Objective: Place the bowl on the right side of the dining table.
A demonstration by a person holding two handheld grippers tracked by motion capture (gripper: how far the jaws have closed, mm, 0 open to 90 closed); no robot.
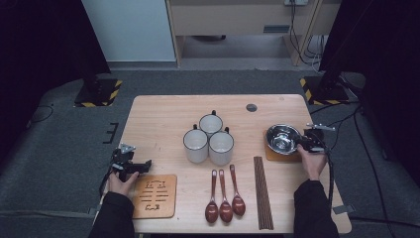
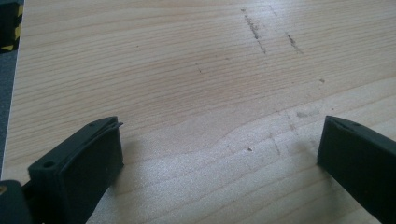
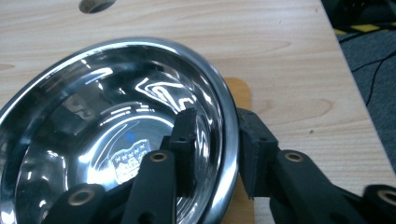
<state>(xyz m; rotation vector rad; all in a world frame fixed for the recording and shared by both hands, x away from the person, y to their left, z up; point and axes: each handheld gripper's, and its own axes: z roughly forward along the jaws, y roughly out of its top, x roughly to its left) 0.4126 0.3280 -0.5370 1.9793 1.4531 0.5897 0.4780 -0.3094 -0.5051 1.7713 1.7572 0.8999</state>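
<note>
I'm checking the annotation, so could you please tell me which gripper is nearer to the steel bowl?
Right. The right gripper has its jaws astride the steel bowl rim; the left gripper rests far across the table.

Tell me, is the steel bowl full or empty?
Empty: the steel bowl shows only its shiny bare inside, standing upright on its mat.

Right gripper point(image 1: 300, 142) at shiny bowl point(image 1: 283, 138) rim, bowl on mat point(image 1: 270, 155). Left gripper point(image 1: 142, 166) beside wooden trivet point(image 1: 155, 196). Three cups point(image 1: 210, 138) in middle.
</note>
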